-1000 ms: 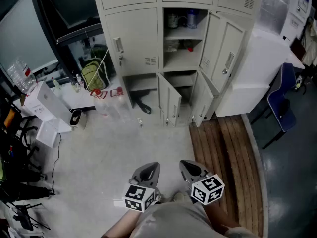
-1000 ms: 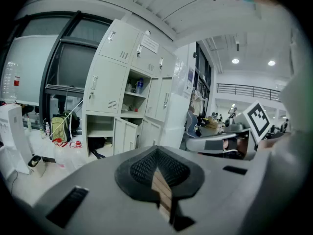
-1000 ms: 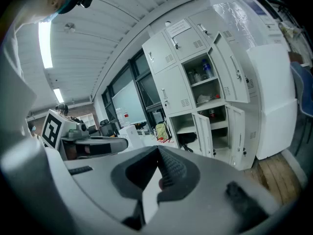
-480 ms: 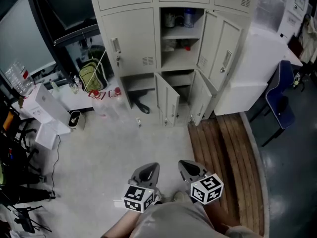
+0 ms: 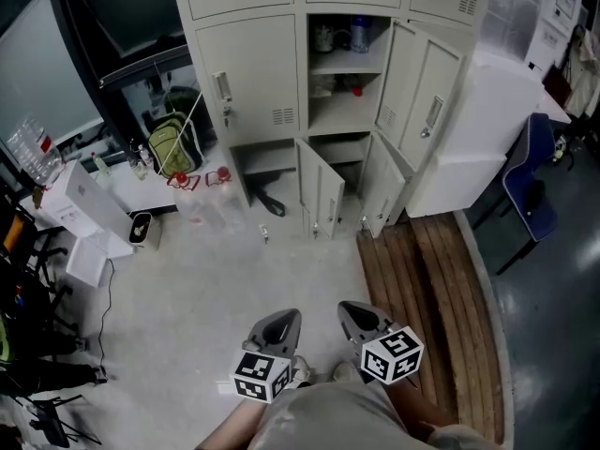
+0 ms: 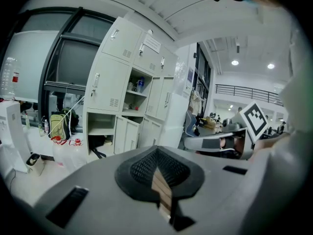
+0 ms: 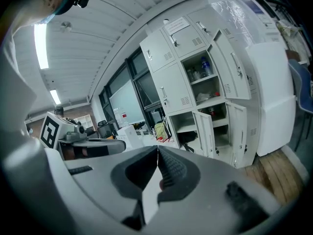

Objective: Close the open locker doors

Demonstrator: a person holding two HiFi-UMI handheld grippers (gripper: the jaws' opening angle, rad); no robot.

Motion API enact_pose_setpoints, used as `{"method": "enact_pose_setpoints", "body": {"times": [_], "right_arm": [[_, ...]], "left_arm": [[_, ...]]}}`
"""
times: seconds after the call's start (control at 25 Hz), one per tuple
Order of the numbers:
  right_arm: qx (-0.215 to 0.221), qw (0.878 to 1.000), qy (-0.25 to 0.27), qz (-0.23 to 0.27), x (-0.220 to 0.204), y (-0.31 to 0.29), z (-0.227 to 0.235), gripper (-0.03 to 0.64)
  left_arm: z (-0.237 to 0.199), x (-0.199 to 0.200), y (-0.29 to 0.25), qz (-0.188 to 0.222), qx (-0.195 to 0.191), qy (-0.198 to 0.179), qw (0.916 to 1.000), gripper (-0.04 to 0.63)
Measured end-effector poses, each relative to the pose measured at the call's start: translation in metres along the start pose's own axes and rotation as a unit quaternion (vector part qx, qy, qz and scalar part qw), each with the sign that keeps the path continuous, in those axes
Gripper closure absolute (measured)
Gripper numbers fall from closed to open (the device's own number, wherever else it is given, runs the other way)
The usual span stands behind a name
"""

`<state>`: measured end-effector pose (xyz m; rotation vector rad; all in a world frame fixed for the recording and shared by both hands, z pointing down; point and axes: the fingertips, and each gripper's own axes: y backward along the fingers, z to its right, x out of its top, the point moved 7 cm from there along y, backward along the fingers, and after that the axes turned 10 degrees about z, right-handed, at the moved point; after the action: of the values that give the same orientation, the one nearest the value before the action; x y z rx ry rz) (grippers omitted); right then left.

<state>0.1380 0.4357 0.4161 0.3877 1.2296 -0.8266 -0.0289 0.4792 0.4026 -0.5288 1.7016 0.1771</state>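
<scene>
A bank of beige lockers (image 5: 281, 73) stands ahead in the head view. The upper middle door (image 5: 424, 92) hangs open to the right and shows shelves with bottles (image 5: 361, 34). Below it, two low doors (image 5: 323, 193) (image 5: 386, 187) stand ajar, and the lower left compartment (image 5: 265, 157) gapes open. My left gripper (image 5: 278, 327) and right gripper (image 5: 361, 320) are held close to my body, side by side, far from the lockers. Both are shut on nothing. The lockers (image 6: 132, 99) show beyond the left gripper (image 6: 156, 153), and the lockers (image 7: 205, 82) show beyond the right gripper (image 7: 157, 151).
A green backpack (image 5: 176, 144) and white boxes (image 5: 86, 202) sit left of the lockers. A black item (image 5: 268, 201) lies on the floor by the lower doors. Wooden planks (image 5: 422, 293) cover the floor at right, beside a white cabinet (image 5: 480, 134) and a blue chair (image 5: 528, 190).
The head view has swayed slightly left and back. Both grippers hold the same place, and the locker doors stand as before.
</scene>
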Motion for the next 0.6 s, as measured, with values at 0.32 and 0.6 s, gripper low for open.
{"method": "enact_pose_setpoints", "body": {"times": [0.32, 0.6], "right_arm": [[0.002, 1.0, 0.008, 0.009, 0.002, -0.027, -0.023, 0.589], [0.001, 1.0, 0.014, 0.015, 0.002, -0.051, -0.046, 0.589]], "left_arm": [[-0.037, 0.007, 0.011, 0.013, 0.003, 0.008, 0.9999, 0.581], [-0.067, 0.014, 0.023, 0.017, 0.002, 0.002, 0.9998, 0.581]]}}
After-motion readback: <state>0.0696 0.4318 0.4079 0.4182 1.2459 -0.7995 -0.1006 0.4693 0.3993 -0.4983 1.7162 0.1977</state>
